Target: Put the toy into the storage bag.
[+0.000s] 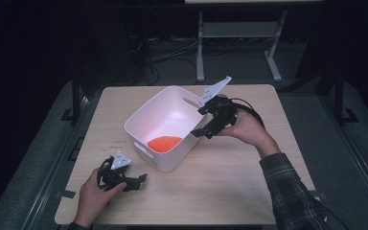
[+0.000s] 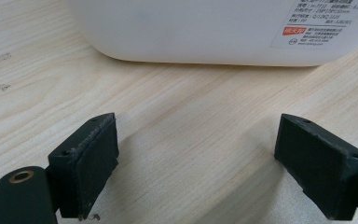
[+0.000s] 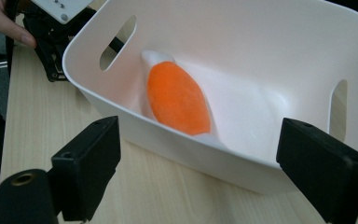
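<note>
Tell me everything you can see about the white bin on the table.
The white bin looks like smooth matte plastic, with rounded corners, an open top and slot handles in its walls. It sits turned at an angle on the wooden table and holds an orange object. A printed label is stuck on one outer wall.

You are in a lab or studio: black curtains [image 1: 24,57] all round, cables [image 1: 167,50] on the floor at top centre, a lone wooden worktop [image 1: 230,177] mid-frame.

One white tub [image 1: 172,115], one orange object [image 1: 164,143], two grippers
</note>
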The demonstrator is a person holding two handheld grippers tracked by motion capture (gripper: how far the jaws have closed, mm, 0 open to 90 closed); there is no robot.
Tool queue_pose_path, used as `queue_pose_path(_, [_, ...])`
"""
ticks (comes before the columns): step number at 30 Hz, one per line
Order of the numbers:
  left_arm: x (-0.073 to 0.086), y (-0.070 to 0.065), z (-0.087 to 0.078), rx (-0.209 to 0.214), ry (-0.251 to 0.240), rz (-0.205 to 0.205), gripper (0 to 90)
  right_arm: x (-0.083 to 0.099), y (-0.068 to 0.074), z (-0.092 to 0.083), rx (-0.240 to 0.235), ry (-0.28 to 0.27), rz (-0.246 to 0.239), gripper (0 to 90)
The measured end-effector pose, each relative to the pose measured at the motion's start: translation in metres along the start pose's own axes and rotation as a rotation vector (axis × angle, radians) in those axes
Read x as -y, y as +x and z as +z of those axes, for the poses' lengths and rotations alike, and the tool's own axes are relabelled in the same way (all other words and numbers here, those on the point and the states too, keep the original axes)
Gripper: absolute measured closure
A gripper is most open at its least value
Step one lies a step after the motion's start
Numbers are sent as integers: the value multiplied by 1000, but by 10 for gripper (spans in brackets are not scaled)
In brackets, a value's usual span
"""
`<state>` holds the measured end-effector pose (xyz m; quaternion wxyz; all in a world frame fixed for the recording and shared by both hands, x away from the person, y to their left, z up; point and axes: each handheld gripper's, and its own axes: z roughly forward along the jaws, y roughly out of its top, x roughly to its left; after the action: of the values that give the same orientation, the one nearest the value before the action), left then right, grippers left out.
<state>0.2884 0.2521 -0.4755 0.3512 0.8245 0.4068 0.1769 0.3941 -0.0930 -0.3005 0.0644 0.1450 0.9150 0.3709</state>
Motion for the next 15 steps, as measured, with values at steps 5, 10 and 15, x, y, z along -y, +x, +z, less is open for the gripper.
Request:
queue_pose_path(5, [0,0,0,0,0,1,126,17,1,-6,14,-14,22,127])
queue_pose_path(10, [0,0,0,0,0,1,126,39,1,-7,34,-28,76,115])
queue_pose_path(15, [0,0,0,0,0,1,126,55,1,-8,50,-40,104,104])
